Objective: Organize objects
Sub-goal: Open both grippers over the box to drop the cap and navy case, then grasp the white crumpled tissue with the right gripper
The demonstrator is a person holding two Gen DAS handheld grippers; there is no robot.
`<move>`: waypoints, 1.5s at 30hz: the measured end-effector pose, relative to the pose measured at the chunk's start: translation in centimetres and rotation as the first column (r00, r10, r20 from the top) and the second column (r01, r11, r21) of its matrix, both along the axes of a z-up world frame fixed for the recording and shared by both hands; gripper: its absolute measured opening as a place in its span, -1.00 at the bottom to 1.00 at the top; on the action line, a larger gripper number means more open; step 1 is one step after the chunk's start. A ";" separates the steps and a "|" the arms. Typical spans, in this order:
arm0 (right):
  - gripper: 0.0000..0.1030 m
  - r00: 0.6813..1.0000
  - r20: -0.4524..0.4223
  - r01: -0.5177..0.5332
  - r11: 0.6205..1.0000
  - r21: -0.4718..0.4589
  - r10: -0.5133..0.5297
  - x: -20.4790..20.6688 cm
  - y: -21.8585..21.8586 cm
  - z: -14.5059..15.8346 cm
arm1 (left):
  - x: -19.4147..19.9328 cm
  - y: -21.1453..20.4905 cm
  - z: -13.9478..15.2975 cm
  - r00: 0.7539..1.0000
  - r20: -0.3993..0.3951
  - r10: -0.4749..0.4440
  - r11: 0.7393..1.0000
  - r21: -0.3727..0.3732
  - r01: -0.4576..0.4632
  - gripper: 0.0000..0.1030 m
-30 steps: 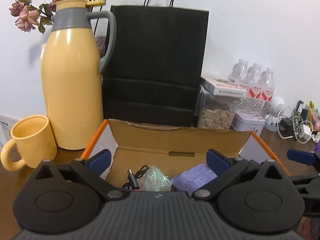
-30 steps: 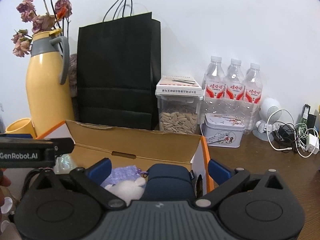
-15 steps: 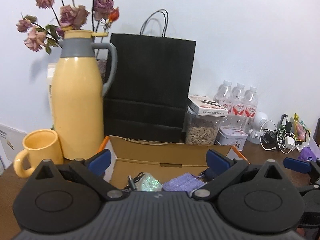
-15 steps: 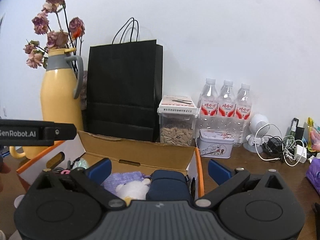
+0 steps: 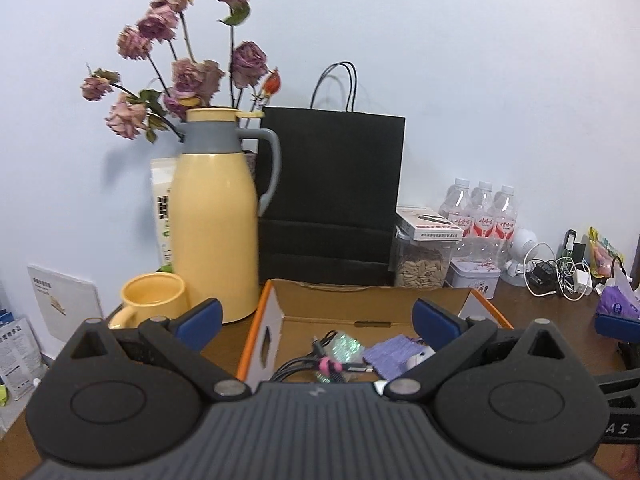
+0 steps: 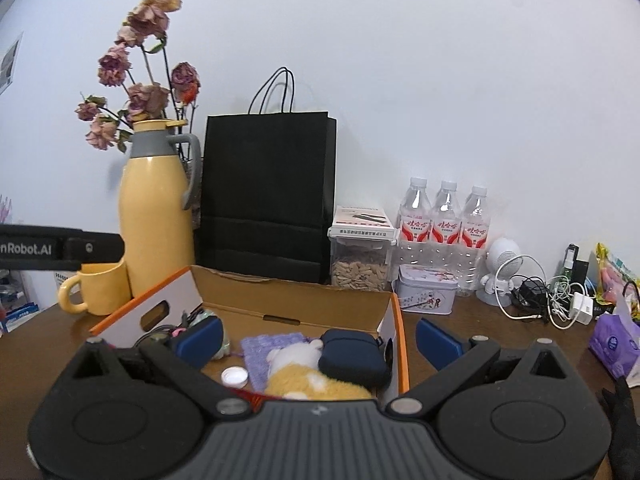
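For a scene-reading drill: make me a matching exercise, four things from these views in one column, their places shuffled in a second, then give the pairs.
Things
1. yellow mug
2. small box
3. plush toy
4. printed tin

Places
A. inside the cardboard box
B. on top of the seed jar
C. in front of the water bottles
D. beside the yellow thermos, on its left in the picture

Pairs: 1-D, 2-B, 3-A, 4-C

I read "nRobot.AI" in white on the black bar [image 6: 60, 248] at left; the bottle labels [image 6: 444, 229] carry red print too small for me.
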State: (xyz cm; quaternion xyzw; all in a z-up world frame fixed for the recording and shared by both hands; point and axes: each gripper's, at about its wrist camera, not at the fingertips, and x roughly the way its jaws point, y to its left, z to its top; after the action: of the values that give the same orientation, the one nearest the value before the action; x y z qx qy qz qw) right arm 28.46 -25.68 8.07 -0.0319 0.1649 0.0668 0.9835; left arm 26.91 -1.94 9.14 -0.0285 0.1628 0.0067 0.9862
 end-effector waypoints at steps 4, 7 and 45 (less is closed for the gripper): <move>1.00 1.000 0.005 -0.002 1.000 0.000 0.002 -2.4 0.2 0.2 | -2.3 0.8 0.3 1.000 -0.001 0.011 1.000 0.009 -0.011 1.00; 1.00 1.000 0.005 -0.004 1.000 -0.001 0.004 -4.2 0.4 0.2 | -3.9 1.3 0.2 1.000 -0.012 0.014 1.000 0.021 -0.014 1.00; 1.00 0.910 -0.307 -0.298 0.954 -0.021 0.277 -17.3 9.6 -8.9 | -20.7 11.3 -9.2 0.951 -0.297 0.089 0.996 -0.001 -0.093 1.00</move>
State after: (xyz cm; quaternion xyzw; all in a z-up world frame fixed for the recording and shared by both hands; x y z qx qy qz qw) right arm 11.14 -16.10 -0.80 -0.0783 0.3082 0.2091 0.9247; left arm 6.17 9.39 -0.10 -0.0419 0.3074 0.0552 0.9491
